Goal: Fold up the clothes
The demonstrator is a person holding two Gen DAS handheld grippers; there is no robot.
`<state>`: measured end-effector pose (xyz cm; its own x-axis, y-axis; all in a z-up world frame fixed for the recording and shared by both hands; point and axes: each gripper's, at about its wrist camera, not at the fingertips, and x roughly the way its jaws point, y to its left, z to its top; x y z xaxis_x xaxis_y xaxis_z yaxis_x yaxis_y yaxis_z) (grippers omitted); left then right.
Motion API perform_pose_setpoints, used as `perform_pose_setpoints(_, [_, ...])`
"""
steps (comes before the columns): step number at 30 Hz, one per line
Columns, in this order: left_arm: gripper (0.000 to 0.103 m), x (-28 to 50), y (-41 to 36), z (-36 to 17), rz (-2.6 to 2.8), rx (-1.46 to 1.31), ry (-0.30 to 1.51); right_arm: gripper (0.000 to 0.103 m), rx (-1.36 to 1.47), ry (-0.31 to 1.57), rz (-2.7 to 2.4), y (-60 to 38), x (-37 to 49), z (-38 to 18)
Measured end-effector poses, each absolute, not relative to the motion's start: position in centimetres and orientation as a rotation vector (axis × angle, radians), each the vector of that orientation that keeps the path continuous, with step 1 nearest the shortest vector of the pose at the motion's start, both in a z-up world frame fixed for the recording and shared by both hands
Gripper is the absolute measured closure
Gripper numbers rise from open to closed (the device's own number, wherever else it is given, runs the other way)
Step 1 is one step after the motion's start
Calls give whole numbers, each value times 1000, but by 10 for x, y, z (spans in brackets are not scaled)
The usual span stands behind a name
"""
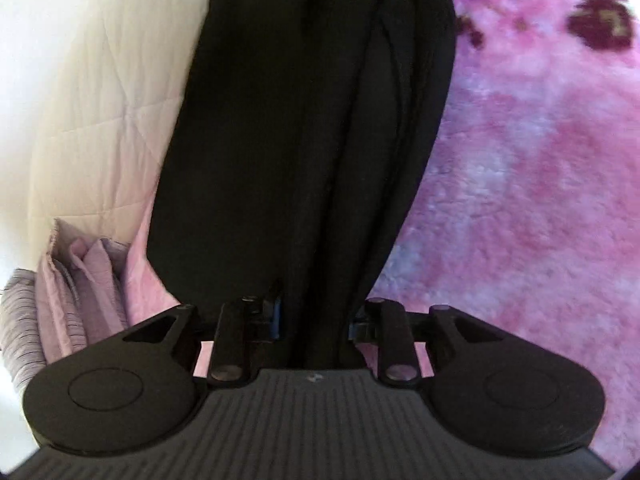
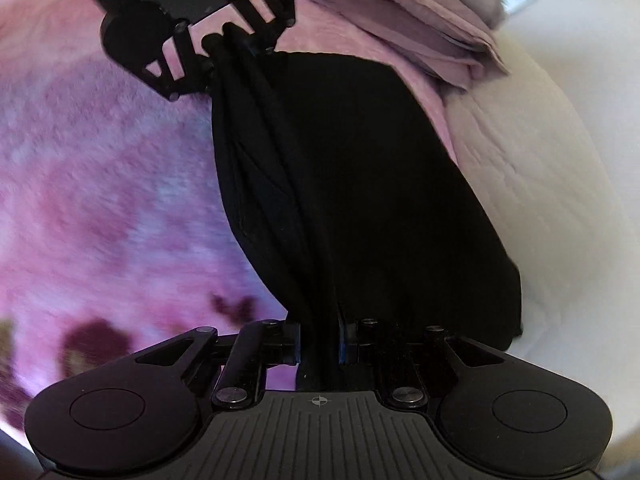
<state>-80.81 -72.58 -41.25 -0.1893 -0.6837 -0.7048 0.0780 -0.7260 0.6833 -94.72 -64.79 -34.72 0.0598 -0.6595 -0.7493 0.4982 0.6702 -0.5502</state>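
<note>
A black garment (image 1: 304,128) hangs stretched between both grippers above a bed. My left gripper (image 1: 316,316) is shut on one bunched end of it; the cloth fills the gap between the jaws. In the right wrist view the same black garment (image 2: 360,184) runs from my right gripper (image 2: 320,340), shut on its near end, up to the left gripper (image 2: 232,44) at the top. One side of the cloth hangs in loose folds; the other drapes flat toward the white quilt.
A fuzzy pink and purple blanket (image 1: 540,200) with dark flower shapes covers the bed. A white quilt (image 1: 88,92) lies along the other side. A stack of folded lilac and grey clothes (image 1: 68,300) rests by the quilt, seen also as folded clothes (image 2: 420,28).
</note>
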Motion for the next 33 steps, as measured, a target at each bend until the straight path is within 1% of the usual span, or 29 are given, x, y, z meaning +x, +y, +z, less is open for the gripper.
perform_pose_setpoints(2, [81, -806, -721, -409, -1968, 1561, -682, 88, -153, 1222, -886, -639, -946, -344])
perform_pose_setpoints(6, [81, -804, -713, -410, -1963, 1583, -704, 88, -126, 1226, -887, -635, -946, -344])
perform_pose_setpoints(9, [82, -801, -699, -394, -1979, 1562, -639, 88, -103, 1216, -896, -635, -942, -339])
perform_pose_setpoints(11, [80, -799, -691, -400, -1986, 1594, -636, 88, -101, 1224, -873, -629, -942, -341])
perform_pose_setpoints(12, [77, -799, -688, -405, -1987, 1608, -639, 87, -95, 1237, -849, -625, -942, -346])
perform_pose_setpoints(13, [71, -803, -685, -409, -1987, 1628, -677, 85, -105, 1251, -828, -621, -942, -353])
perform_pose_setpoints(15, [68, -801, -678, -415, -1977, 1646, -759, 72, -137, 1292, -791, -615, -942, -363])
perform_pose_setpoints(16, [65, -798, -675, -412, -1981, 1648, -763, 70, -144, 1306, -794, -612, -943, -364])
perform_pose_setpoints(19, [59, -778, -666, -396, -2032, 1637, -722, 65, -26, 1285, -857, -603, -955, -350])
perform_pose_setpoints(20, [59, -769, -662, -389, -2048, 1646, -705, 63, 27, 1277, -881, -599, -960, -346])
perform_pose_setpoints(23, [61, -747, -670, -357, -2090, 1632, -418, 63, 183, 1241, -968, -587, -980, -325])
perform_pose_setpoints(24, [61, -738, -679, -340, -2122, 1574, -255, 63, 245, 1207, -1000, -585, -984, -316])
perform_pose_setpoints(26, [61, -724, -702, -310, -2104, 1423, -20, 63, 358, 1092, -1088, -592, -998, -295])
perform_pose_setpoints(29, [61, -720, -739, -288, -2061, 1265, 122, 63, 481, 889, -1226, -620, -1019, -272])
perform_pose_setpoints(30, [63, -722, -752, -288, -2052, 1245, 141, 63, 516, 826, -1270, -635, -1028, -268])
perform_pose_setpoints(33, [64, -741, -791, -298, -2070, 1210, 124, 63, 657, 641, -1368, -692, -1058, -267])
